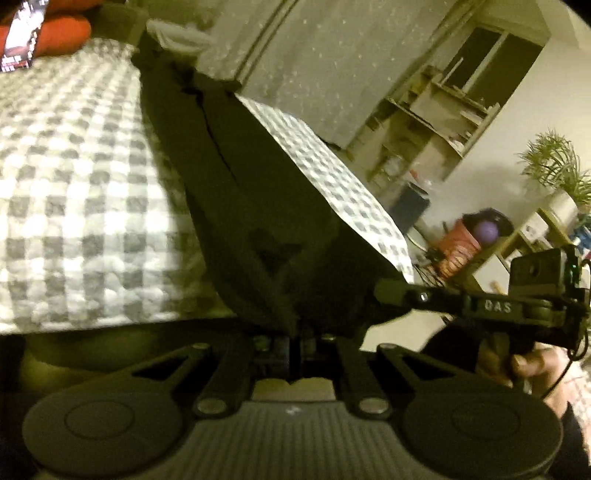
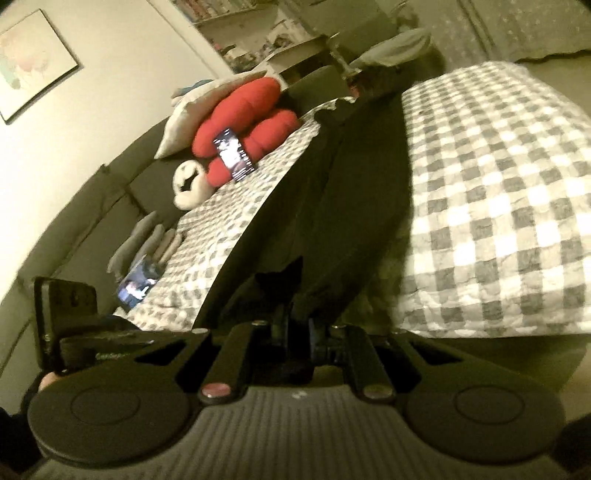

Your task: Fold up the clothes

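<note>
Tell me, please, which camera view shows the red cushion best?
The right wrist view: the red cushion appears almost whole there, beside the checkered blanket. The left wrist view shows only a cut-off part of it in the top-left corner.

A grey-and-white checked quilt (image 2: 498, 184) covers the bed. On it a dark garment (image 2: 362, 192) stretches away, its near end raised off the quilt. Left of the garment lie a red plush toy (image 2: 243, 122), a phone (image 2: 234, 154) against it, and a white ring-shaped cushion (image 2: 190, 184).
</note>
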A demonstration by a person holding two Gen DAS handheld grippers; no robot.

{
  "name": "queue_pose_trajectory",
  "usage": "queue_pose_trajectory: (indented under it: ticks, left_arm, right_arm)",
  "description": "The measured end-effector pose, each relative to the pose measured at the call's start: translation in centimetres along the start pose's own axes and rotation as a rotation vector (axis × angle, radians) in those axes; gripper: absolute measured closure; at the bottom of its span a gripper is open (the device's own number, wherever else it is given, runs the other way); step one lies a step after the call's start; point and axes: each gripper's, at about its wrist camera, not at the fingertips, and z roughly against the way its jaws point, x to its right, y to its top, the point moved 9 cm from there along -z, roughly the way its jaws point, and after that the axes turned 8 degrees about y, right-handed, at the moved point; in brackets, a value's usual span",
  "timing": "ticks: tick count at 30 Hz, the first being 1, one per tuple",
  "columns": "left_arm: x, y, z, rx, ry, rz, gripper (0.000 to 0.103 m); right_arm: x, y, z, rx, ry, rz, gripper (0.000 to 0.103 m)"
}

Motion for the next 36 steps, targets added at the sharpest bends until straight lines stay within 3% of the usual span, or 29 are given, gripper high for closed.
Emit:
queue_pose_trajectory:
  ticks: [11, 19, 26, 36]
  left_arm:
    - [1.6, 0.8, -0.4, -0.019, -0.047, -0.035, 0.099]
    - [1.4, 2.6, 0.7, 0.002, -0.113, 0.046, 0.099]
    - [1.7, 6.4, 1.5, 0.059, -0.173, 0.086, 0.099]
    - [-0.7, 15.8, 1.0, 0.202, -0.148, 0.155, 0.099]
  right_arm:
    - [-1.1, 0.8, 1.7, 0.076, -0.073, 0.004, 0.091]
    - [-1.9, 3.1, 1.4, 0.109, -0.059, 0.015, 0.091]
    - [-2.6, 6.2, 1.0, 0.152, -0.022, 0.033, 0.091]
    - [-2.5, 13.3, -2.7, 0.146, 0.051, 0.078, 0.091]
